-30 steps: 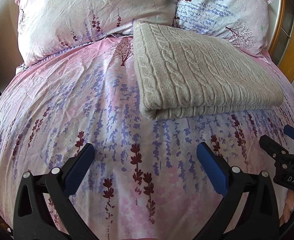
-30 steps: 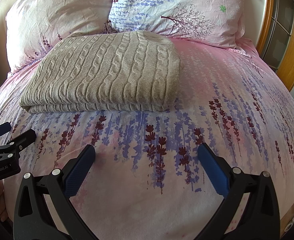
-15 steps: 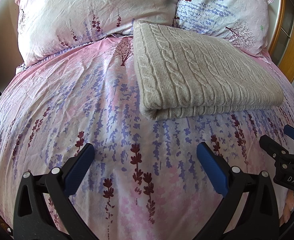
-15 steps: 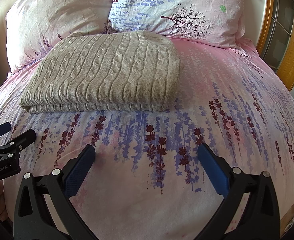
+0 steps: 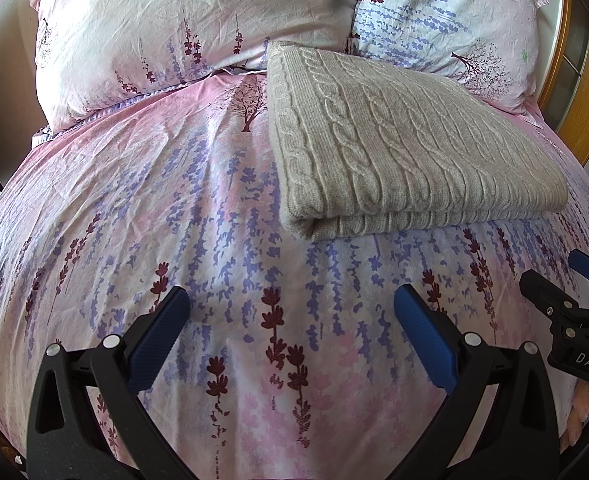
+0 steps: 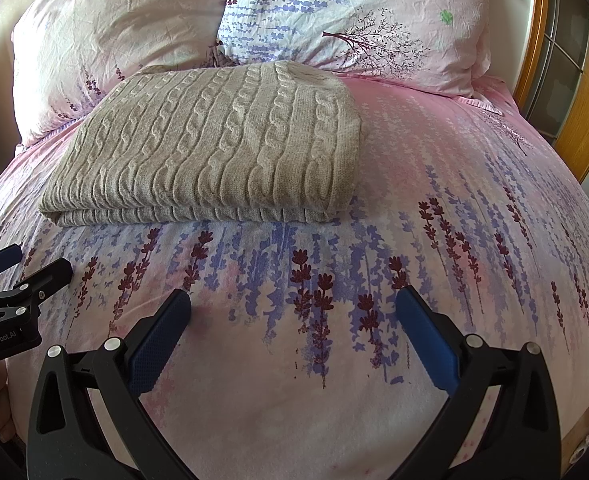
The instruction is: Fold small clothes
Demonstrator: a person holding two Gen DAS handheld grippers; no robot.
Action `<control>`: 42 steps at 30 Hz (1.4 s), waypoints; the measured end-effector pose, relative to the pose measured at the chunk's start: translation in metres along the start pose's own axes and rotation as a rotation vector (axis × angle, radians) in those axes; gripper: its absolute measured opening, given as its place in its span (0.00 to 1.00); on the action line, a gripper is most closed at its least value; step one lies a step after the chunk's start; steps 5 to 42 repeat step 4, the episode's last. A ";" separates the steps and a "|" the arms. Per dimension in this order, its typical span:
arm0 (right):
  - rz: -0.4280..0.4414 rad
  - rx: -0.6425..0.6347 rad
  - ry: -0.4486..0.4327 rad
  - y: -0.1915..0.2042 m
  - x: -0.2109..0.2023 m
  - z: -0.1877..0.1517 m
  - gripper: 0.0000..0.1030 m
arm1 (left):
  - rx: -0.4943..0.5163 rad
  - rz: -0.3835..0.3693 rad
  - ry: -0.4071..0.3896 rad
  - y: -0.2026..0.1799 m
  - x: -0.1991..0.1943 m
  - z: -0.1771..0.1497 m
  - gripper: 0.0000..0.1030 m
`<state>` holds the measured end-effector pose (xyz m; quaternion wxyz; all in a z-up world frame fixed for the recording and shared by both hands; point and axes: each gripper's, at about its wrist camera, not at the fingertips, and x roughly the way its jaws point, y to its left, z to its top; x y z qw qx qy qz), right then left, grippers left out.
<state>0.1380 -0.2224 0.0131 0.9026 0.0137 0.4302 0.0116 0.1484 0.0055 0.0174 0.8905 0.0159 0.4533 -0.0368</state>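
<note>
Pillows stand at the head of the bed: a pale pink one on the left and a whiter one with lavender print on the right, both leaning on the headboard side, with a wooden frame at the right edge. The folded sweater, grey cable knit, lies flat on the flowered duvet, its far edge touching the pillows, and nothing lies between it and the claws. The left claw hovers low over the duvet, near the sweater's folded front edge, its blue pads wide apart and holding nothing. The right claw is in the same pose beside it, also wide open and empty, pointing toward the sweater's right front corner. Each claw appears at the side of the other's view, cut off by the frame. Some fingers of the person show only partly behind the right claw's body, and the inner layers of the sweater are hidden.
</note>
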 end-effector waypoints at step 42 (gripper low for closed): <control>0.000 0.000 0.000 0.000 0.000 0.000 0.99 | 0.000 0.000 0.000 0.000 0.000 0.000 0.98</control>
